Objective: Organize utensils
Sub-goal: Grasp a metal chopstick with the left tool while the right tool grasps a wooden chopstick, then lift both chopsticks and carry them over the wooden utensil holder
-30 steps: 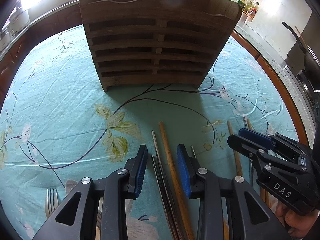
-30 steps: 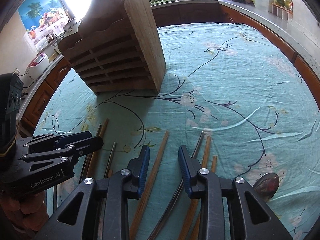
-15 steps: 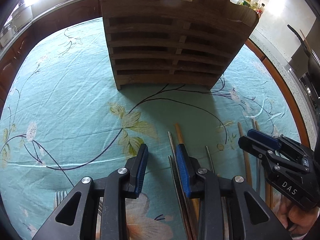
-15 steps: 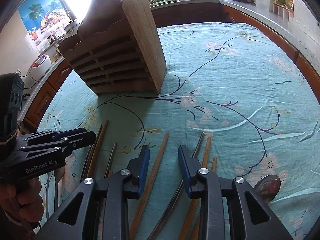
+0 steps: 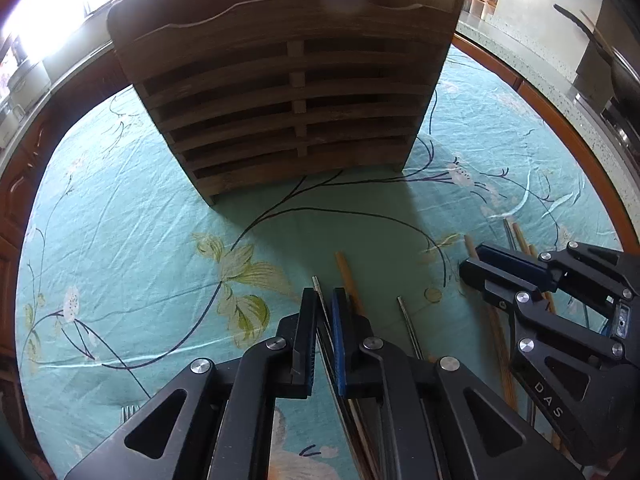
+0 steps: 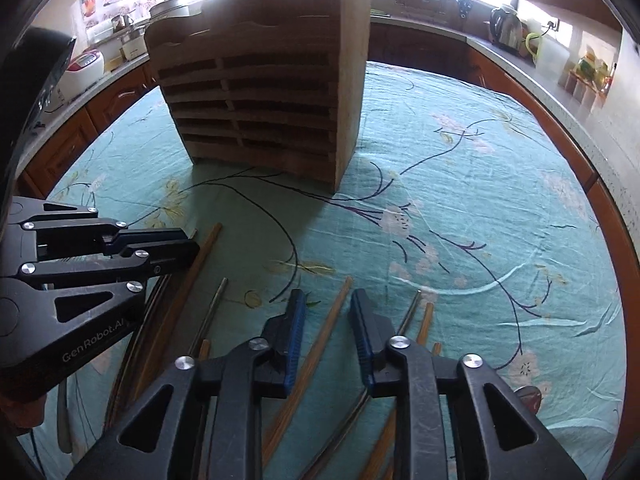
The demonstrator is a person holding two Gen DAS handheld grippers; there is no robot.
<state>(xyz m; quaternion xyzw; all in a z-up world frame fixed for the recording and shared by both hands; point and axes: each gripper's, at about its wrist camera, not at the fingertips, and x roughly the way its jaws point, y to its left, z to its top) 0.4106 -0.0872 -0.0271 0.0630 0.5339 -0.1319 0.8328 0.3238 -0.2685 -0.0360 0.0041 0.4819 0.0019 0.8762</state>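
A slatted wooden utensil rack point(image 5: 292, 92) stands on the far side of the table; it also shows in the right wrist view point(image 6: 264, 100). Several wooden and metal chopsticks lie side by side on the cloth near me. My left gripper point(image 5: 323, 300) is shut on a thin metal chopstick point(image 5: 318, 286), whose tip sticks out past the pads. A wooden chopstick point(image 5: 347, 276) lies just right of it. My right gripper point(image 6: 326, 304) is open and empty, its jaws astride a wooden chopstick point(image 6: 320, 344) without touching it. Each gripper shows in the other's view.
The table wears a teal floral cloth point(image 5: 120, 240). A fork point(image 5: 130, 412) lies at the near left and a spoon bowl point(image 6: 526, 396) at the near right. Kitchen counters with a kettle point(image 6: 506, 24) and pots ring the table.
My left gripper has closed from open onto the metal chopstick and moved closer to the rack. The right gripper has stayed open and shifted a little.
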